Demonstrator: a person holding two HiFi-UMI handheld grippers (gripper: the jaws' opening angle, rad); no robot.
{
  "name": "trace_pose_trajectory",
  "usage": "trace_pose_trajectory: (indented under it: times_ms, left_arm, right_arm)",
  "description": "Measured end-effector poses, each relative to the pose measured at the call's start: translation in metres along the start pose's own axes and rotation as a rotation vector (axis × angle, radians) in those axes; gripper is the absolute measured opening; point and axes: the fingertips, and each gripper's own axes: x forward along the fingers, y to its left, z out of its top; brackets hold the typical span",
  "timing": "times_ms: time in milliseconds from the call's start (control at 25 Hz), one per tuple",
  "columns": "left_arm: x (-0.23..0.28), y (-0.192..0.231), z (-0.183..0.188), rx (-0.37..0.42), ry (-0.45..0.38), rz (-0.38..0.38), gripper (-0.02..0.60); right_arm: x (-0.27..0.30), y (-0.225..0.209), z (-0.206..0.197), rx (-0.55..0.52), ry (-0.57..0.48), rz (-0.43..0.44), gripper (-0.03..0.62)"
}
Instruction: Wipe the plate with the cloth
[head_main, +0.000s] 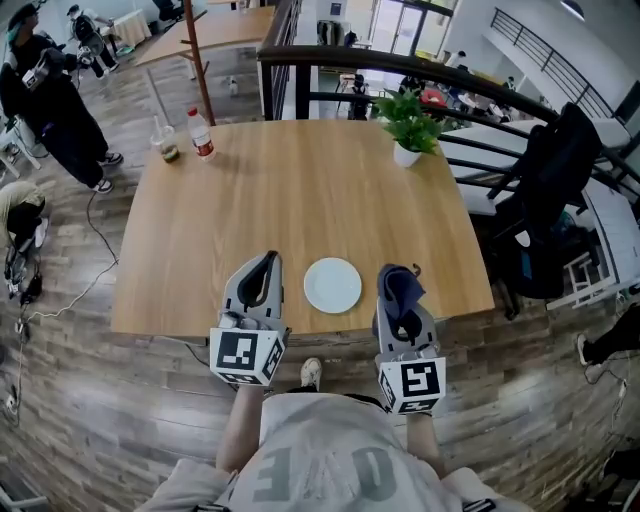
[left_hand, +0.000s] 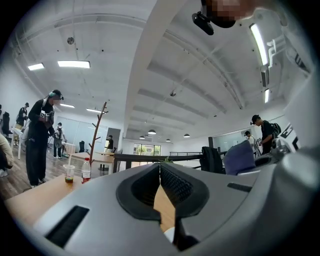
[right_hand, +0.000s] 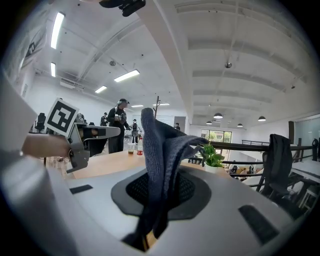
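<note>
A round white plate (head_main: 332, 285) lies near the front edge of the wooden table (head_main: 300, 190). My left gripper (head_main: 268, 262) is just left of the plate, its jaws shut with nothing between them; its tip (left_hand: 160, 166) shows closed in the left gripper view. My right gripper (head_main: 400, 280) is just right of the plate, shut on a dark blue cloth (head_main: 402, 287). In the right gripper view the cloth (right_hand: 159, 155) stands up out of the jaws, and the left gripper (right_hand: 82, 137) shows at the left.
At the table's far left stand a drink cup (head_main: 165, 145) and a bottle (head_main: 201, 134). A potted plant (head_main: 411, 125) is at the far right. A railing (head_main: 420, 75) runs behind the table, a chair with a dark jacket (head_main: 545, 180) stands right, and a person (head_main: 50, 95) stands far left.
</note>
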Motion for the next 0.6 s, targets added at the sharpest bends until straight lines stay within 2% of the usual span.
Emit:
trace_pose_trajectory:
  times_ms: [160,360,600]
  left_arm:
    - [0.027,0.003,-0.009,-0.019,0.034,-0.023,0.009]
    - [0.051,-0.008,-0.027,-0.057,0.120,-0.057,0.009]
    - [0.068,-0.011,-0.032,-0.150,0.166,-0.028,0.015]
  right_arm:
    - [0.027,-0.007,-0.003,-0.017,0.015,0.009,0.057]
    - [0.041,-0.024,-0.005,0.013,0.029,0.033,0.057]
    - [0.052,-0.042,-0.002,0.032,0.024,0.108,0.057]
